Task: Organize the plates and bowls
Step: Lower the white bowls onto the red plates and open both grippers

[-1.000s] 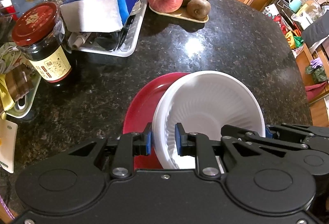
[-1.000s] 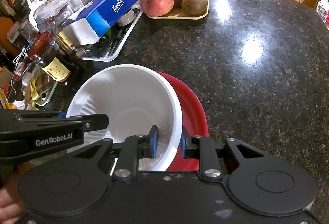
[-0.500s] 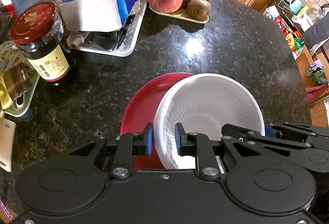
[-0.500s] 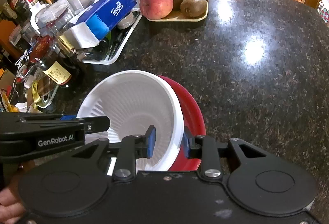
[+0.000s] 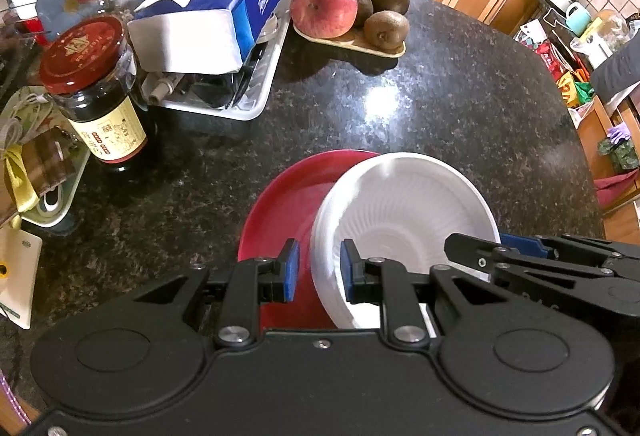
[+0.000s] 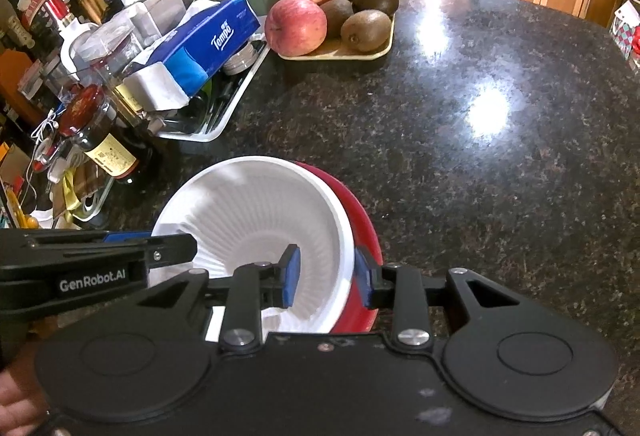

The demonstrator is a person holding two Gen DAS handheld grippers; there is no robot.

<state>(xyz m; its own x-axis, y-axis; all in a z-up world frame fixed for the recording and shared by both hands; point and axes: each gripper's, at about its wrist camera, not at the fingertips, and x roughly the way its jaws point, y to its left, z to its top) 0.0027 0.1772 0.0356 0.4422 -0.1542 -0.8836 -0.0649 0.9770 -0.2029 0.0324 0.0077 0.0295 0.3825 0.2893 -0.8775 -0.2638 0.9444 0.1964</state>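
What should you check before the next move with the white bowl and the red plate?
1. White bowl over the red plate: ok, though off to one side.
2. Bowl sitting flat on the plate: cannot tell.
3. Right gripper let go: ok; its jaws have just been opening, and the pads stand apart with the bowl's rim between them.
4. Left gripper let go: cannot tell; the rim is between its pads.
5. Jar apart from the plate: ok.
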